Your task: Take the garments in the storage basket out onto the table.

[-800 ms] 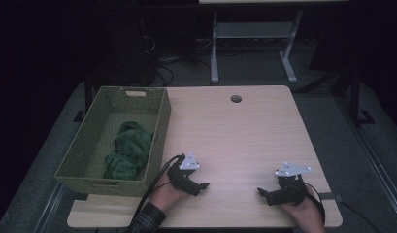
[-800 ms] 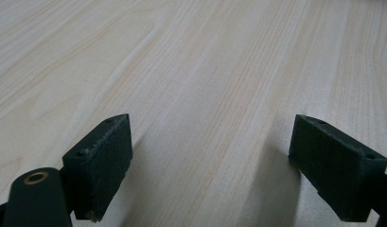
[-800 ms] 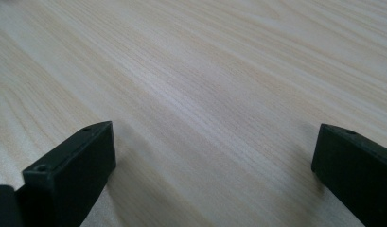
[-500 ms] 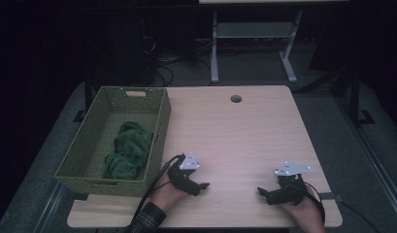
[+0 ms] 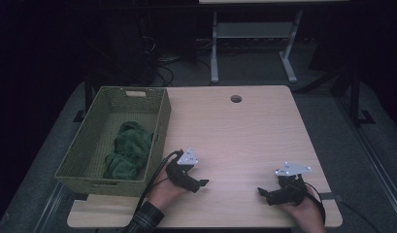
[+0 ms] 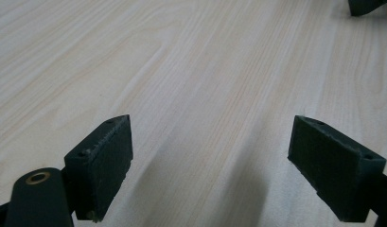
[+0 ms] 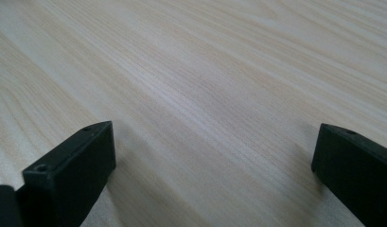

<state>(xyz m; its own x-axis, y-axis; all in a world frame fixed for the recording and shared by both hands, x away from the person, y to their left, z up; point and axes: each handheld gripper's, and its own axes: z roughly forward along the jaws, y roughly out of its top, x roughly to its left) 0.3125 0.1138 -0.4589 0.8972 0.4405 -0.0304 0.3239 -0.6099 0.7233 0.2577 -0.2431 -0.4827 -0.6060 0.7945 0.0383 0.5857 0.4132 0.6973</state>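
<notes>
Fingers of both grippers wide, nothing between them — left gripper [image 5: 200, 183] and right gripper [image 5: 262, 192] low over near table [image 5: 244, 131]; green cloth [image 5: 128, 150] in basket [image 5: 159, 124], far left — best approached from above, clear of the rim.

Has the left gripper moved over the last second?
No. The left gripper sits at the same spot beside the basket, near the table's front edge.

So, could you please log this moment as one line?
left tool: open, empty | right tool: open, empty | green cloth: in basket | table: both tools low over it
</notes>
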